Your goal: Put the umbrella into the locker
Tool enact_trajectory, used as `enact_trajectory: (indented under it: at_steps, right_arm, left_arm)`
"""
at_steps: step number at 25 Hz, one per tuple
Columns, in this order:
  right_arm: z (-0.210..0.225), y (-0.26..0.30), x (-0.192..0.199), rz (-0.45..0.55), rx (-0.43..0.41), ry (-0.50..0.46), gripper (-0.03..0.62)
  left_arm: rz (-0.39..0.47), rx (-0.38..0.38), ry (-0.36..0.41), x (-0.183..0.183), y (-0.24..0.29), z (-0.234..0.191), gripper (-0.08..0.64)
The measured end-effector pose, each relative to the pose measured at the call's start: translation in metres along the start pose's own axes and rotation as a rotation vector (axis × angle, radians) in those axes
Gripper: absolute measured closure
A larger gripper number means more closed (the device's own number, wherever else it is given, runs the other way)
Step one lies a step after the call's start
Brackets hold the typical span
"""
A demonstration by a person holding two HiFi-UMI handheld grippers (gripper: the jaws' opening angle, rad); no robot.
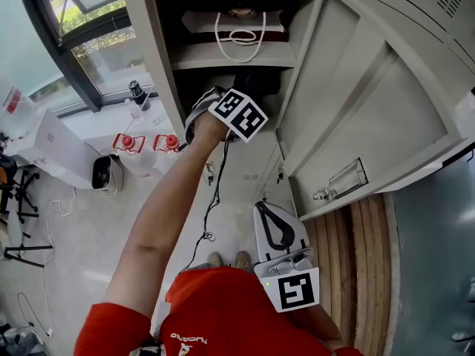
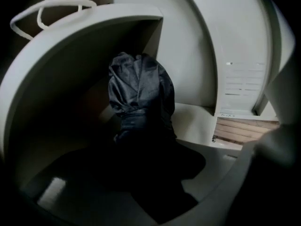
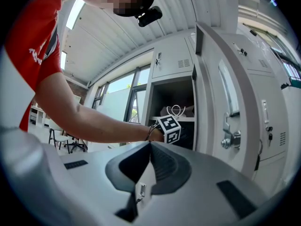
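Head view has your left gripper [image 1: 236,108] reaching into the locker [image 1: 159,65], in the compartment under the shelf [image 1: 223,56]. Its jaws are clamped on the dark folded umbrella [image 2: 138,91], which points toward the back wall beneath the shelf's edge. You appear to be mid-placement. Whether the umbrella rests on the compartment floor I cannot tell, as it is too dark there.

Next, lower it until the floor carries it, away from the front edge, then part the jaws and draw straight out. Your right gripper [image 3: 149,147] hangs by your waist, jaws together and empty.

A bag with white rope handles [image 1: 241,24] sits on the shelf above, out of the way. The open door [image 1: 371,102] stands close at the right, so keep clear of it.
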State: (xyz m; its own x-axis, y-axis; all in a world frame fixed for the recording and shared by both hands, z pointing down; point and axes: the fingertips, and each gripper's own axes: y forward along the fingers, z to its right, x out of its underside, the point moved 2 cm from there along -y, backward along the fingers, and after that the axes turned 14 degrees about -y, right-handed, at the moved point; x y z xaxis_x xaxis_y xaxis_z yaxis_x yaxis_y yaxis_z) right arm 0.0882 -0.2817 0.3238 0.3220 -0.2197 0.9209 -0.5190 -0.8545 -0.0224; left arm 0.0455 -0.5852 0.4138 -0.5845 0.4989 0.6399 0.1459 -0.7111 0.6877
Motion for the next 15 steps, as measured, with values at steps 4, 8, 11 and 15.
enact_trajectory:
  at_steps: [4,8,11,15]
  right_arm:
    - [-0.002,0.000,0.004,-0.022,0.010,0.005,0.589]
    - [-0.003,0.000,0.009,-0.037,0.029,0.013,0.589]
    - [-0.005,0.001,0.011,-0.047,0.042,0.010,0.589]
    - [-0.006,0.004,0.014,-0.068,0.057,0.007,0.589]
  left_arm:
    - [-0.039,-0.004,0.037,-0.002,0.019,-0.008,0.353]
    - [-0.074,-0.013,0.077,-0.005,0.038,-0.016,0.351]
    - [-0.091,-0.009,0.092,-0.009,0.050,-0.021,0.348]
    - [-0.098,-0.024,0.144,-0.016,0.064,-0.028,0.347]
